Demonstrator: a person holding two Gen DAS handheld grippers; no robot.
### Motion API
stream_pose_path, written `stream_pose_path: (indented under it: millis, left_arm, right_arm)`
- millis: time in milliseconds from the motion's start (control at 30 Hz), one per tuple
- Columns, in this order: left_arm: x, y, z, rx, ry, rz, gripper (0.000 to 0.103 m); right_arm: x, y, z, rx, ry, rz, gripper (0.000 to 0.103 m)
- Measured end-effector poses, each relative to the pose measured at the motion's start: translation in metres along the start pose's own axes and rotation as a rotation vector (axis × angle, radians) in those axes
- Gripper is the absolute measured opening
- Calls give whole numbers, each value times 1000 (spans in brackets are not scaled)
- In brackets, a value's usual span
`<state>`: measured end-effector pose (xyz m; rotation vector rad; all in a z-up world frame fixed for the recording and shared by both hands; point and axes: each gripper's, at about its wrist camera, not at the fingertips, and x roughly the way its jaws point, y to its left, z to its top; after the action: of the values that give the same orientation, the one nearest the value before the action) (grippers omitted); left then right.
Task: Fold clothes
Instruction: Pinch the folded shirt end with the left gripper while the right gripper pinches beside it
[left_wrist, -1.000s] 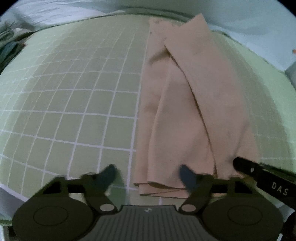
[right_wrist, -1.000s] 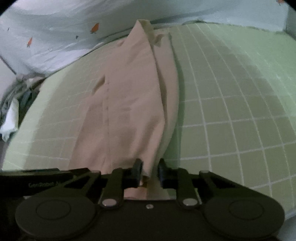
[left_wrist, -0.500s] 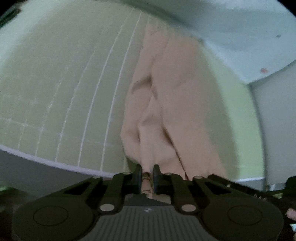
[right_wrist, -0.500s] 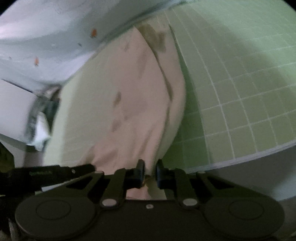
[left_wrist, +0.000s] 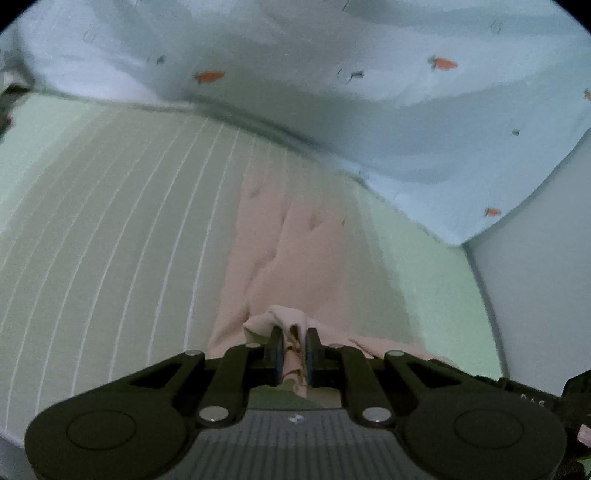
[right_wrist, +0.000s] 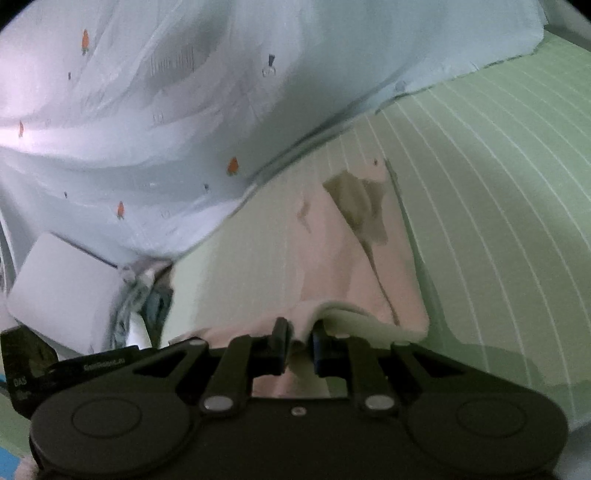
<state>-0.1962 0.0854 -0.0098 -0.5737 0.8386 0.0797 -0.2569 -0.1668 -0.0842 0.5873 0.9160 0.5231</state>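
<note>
a green mat (left_wrist: 110, 229) with thin white lines covers most of both views, and a pale blue sheet (left_wrist: 369, 92) printed with small orange carrots lies bunched along its far edge. a long pink garment (left_wrist: 295, 251) stretches lengthwise down the mat, its far end flat on the mat near the blue sheet and its near end raised off the mat in the two grippers. in the right wrist view a darker fold shows on the garment's far part. a white box (right_wrist: 62, 291) sits off the mat's left edge in that view, beside some crumpled cloth. the left gripper (left_wrist: 294, 345) has just closed, and its jaws stand nearly together, pinching a bunched fold of the garment's near edge. the right gripper (right_wrist: 299, 341) is likewise almost closed, clamped on the same edge farther along.
</note>
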Motion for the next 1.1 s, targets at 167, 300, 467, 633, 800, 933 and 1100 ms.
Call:
stream_pose_path:
  millis: [167,300,467,633,800,933,1100]
  left_arm:
    - [3,-4,23,25,-61,-11,13]
    - [15,-6,48,31,-88,-13,13]
    - [64,-5,88,20,-78,-10,13]
    - [140,2,122,-6,-10,36,13]
    - [210,24,136,-93,70,89,13]
    - [247,42,133,-133,112,134,13]
    - [259,52,128,-132,117,142,14]
  right_arm:
    - [8,1,35,-26,-34,23,14]
    - [26,0,65,-42,-40,29,14]
    - [65,-14,107,0,-25,21,14]
    - [124,-35,144,15,-2,-52,14]
    - [183,-73,158,110,49,-101,14]
    - [213,-91,156,123,93,-132,14]
    - [230,-97,160,102,106,-126,15]
